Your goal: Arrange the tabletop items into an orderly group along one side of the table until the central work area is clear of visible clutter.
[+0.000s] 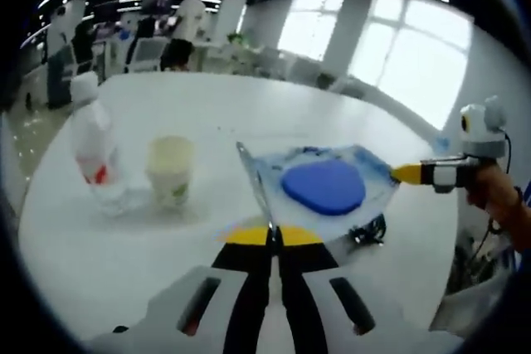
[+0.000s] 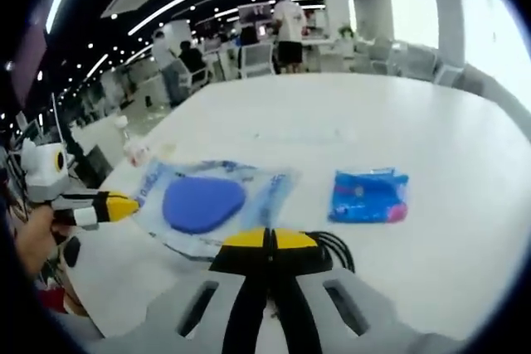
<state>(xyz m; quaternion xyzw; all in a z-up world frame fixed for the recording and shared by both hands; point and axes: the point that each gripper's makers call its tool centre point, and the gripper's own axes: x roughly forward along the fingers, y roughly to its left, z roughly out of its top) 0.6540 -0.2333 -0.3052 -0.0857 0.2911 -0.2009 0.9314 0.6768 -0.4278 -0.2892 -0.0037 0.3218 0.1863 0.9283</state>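
A clear plastic bag with a flat blue pad inside lies at the table's middle. My left gripper is shut on its near edge, which stands up as a thin strip. In the right gripper view the left gripper meets the bag at its left edge. My right gripper has its jaws together at the bag's near corner. Seen from the left gripper view, the right gripper pinches the bag's right corner. A blue snack packet lies to the right of the bag.
A clear bottle with a red label and a cream paper cup stand left of the bag on the white table. A black cable lies by the near edge. Chairs and people are far behind.
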